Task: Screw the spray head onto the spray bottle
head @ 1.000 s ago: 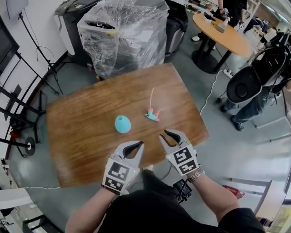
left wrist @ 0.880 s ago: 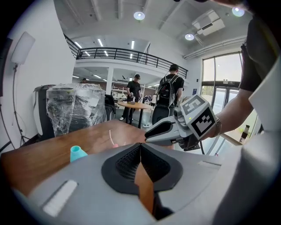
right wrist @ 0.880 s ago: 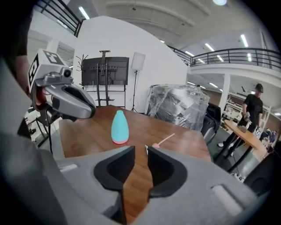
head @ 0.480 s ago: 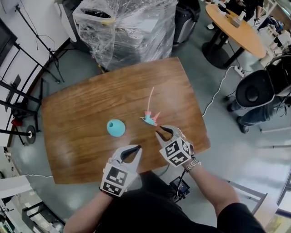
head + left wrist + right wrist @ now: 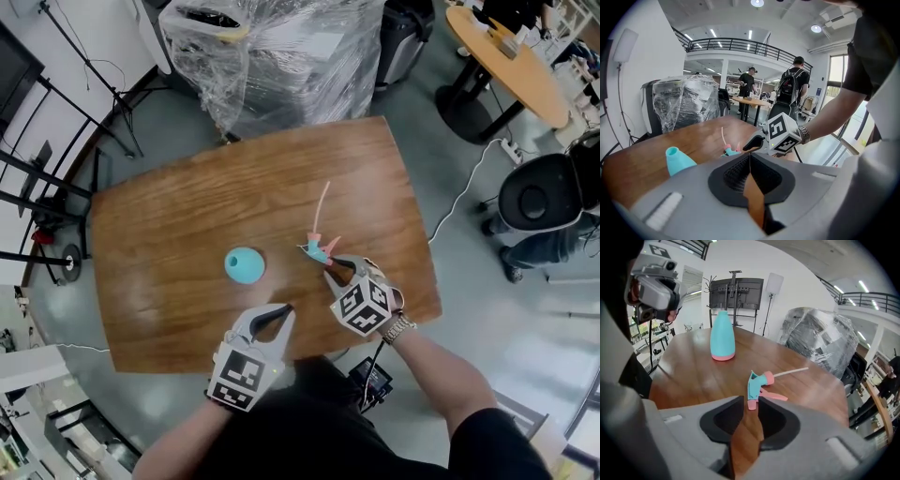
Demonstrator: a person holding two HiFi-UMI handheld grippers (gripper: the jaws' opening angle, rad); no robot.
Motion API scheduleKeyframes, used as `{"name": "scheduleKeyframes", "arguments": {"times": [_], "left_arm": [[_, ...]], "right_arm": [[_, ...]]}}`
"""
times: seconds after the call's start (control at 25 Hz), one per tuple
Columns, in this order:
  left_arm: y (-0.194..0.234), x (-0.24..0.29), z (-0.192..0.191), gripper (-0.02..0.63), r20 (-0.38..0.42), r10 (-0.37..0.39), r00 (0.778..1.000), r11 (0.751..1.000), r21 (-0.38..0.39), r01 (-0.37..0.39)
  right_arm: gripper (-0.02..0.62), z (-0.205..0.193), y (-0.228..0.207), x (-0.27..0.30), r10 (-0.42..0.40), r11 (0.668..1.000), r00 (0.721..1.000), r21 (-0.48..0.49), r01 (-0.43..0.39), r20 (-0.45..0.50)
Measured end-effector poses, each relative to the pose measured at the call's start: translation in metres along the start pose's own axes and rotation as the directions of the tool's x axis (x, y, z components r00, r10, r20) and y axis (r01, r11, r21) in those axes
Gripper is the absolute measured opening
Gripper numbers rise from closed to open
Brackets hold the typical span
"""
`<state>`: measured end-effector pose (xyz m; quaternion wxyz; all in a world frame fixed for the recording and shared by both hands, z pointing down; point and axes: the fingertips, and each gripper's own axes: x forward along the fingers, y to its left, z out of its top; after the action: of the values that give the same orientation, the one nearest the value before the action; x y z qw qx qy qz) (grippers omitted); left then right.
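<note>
right claw (image 5: 751, 401), open, hovers at the head (image 5: 755, 382); an off-centre pinch could skid it away. left claw (image 5: 749, 155) is closed, empty.

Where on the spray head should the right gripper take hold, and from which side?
Probably the spray head's teal body, pinched across its width from the near end facing the open right gripper: it lies flat, and its tube trailing away looks flimsy.
</note>
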<state>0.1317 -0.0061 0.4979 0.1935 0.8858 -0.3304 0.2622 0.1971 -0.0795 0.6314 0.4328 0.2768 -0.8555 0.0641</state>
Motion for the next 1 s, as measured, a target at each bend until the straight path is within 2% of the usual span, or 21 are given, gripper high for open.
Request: {"name": "scheduleKeyframes", "arguments": {"times": [0.44, 0.56, 0.64, 1.0], "left_arm": [[0.004, 0.0, 0.0, 0.02, -0.001, 0.018, 1.0, 1.0, -0.009, -0.018], [0.005, 0.0, 0.0, 0.02, -0.002, 0.019, 1.0, 1.0, -0.004, -0.019], [0.005, -0.001, 0.0, 0.02, -0.002, 0.019, 1.0, 1.0, 0.002, -0.019], [0.013, -0.001, 0.006, 0.02, 0.022, 0.012, 1.0, 1.0, 0.018, -0.012]], "right_arm": [[0.084, -0.006, 0.002, 0.015, 0.039, 0.998, 0.999, -0.039, -0.04, -0.019], [0.083, -0.007, 0.001, 0.018, 0.034, 0.998, 0.999, -0.042, -0.035, -0.025], [0.054, -0.008, 0.0, 0.019, 0.028, 0.999, 0.999, -0.045, -0.029, -0.029], [0.048, 0.0, -0.004, 0.004, 0.031, 0.999, 0.999, -0.044, -0.032, -0.006]]}}
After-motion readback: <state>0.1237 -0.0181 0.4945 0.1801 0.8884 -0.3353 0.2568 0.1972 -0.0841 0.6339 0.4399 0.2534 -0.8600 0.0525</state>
